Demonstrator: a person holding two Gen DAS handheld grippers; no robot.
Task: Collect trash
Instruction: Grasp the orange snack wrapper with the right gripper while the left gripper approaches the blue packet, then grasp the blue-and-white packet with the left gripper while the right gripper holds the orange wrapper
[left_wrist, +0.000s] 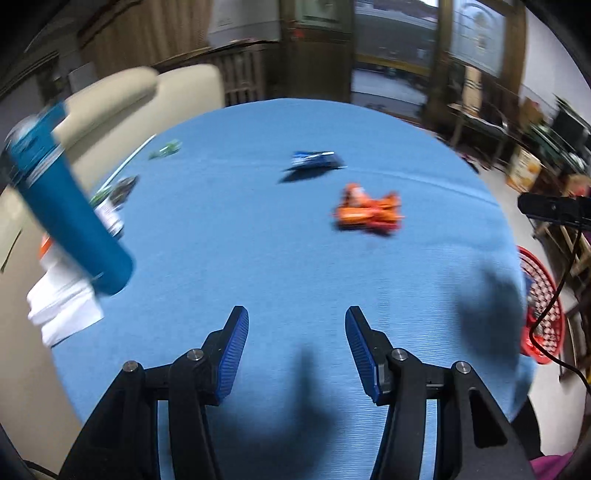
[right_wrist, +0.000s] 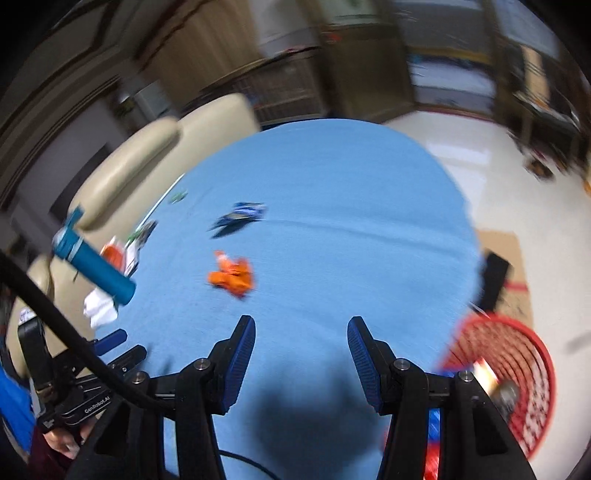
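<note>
From the left wrist we see our left gripper (left_wrist: 296, 341) open and empty above the blue table (left_wrist: 258, 258). An orange wrapper (left_wrist: 369, 212) and a blue wrapper (left_wrist: 314, 160) lie ahead.

From the right wrist our right gripper (right_wrist: 301, 352) is open, holding nothing; the red basket (right_wrist: 517, 369) sits beside the table, right.

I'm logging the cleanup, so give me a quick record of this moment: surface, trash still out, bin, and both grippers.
surface: blue tablecloth
trash on cloth: orange wrapper; blue wrapper; small green scrap
left edge: teal tube, white paper
bin: red basket on floor, already holding some items
left gripper: open, empty
right gripper: open, empty
</note>
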